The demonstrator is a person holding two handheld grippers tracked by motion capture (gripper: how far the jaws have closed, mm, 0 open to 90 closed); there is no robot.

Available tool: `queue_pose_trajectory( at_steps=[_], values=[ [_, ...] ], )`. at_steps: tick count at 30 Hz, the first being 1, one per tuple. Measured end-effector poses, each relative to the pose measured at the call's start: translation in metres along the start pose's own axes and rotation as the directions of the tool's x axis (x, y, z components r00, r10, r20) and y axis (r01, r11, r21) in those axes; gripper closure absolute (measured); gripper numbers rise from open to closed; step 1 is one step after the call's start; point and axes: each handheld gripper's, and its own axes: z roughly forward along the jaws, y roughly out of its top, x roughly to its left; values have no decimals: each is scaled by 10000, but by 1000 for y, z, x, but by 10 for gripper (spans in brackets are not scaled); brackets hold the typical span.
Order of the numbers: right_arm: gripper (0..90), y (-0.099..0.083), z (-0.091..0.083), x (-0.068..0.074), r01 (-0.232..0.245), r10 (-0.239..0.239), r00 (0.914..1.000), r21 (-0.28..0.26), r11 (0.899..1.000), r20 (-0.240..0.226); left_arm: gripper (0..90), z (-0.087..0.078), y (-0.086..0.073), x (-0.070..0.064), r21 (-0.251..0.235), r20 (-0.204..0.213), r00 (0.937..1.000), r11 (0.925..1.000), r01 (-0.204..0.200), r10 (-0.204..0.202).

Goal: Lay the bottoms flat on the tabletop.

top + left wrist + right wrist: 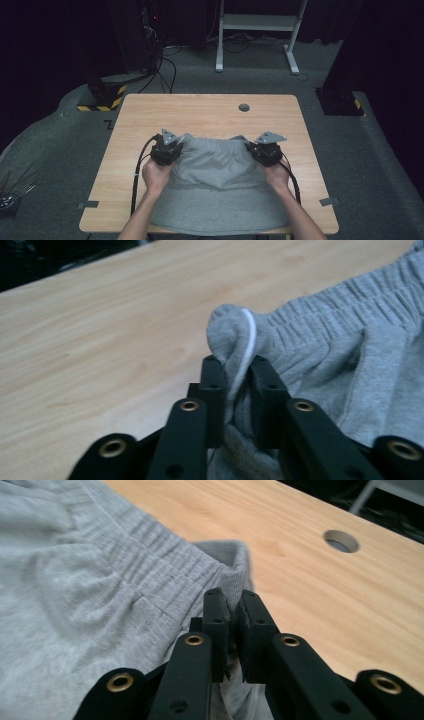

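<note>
Grey shorts, gripped at both waistband corners; fold not yet begun.

Item: grey shorts (pixel 220 180), spread flat on the near half of the table (pixel 210 112), waistband toward 12 o'clock, hem hanging past the near edge at 6 o'clock. Left gripper (pixel 166 149), at the waistband's 9 o'clock corner: jaws nearly closed, pinching a bunched fold of waistband (pixel 280 325) with a white drawstring (pixel 248 342) running between them. Right gripper (pixel 266 150), at the 3 o'clock corner: jaws nearly closed on the waistband edge, as the right gripper view confirms. Cable hole (pixel 244 107) in the table at 12 o'clock, well apart from the cloth. Status, as judged: both grasps secured; lifting, carrying and folding or laying the garment remain to be done.
</note>
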Motion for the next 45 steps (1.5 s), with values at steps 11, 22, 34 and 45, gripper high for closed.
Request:
queue_pose_trajectory(
  at_steps=[11,22,34,45],
  values=[
    [643,-21,-2,-16,-854,851,9963,538,9949,75,499,-2,-25,6,709,161,9989,9965,439,-451],
    [649,-51,24,-21,-928,1039,9932,1842,9785,-519,556,28,-35,5,1651,133,9972,9838,698,-730],
    [863,-55,-6,-48,-1446,1356,9889,1799,9730,610,570,28,-47,23,1818,-250,9930,9762,1182,-1156],
    [583,-43,-3,-8,-728,762,9959,672,9951,-491,701,25,-48,20,1755,909,9858,9767,1236,-1411]
  ],
)
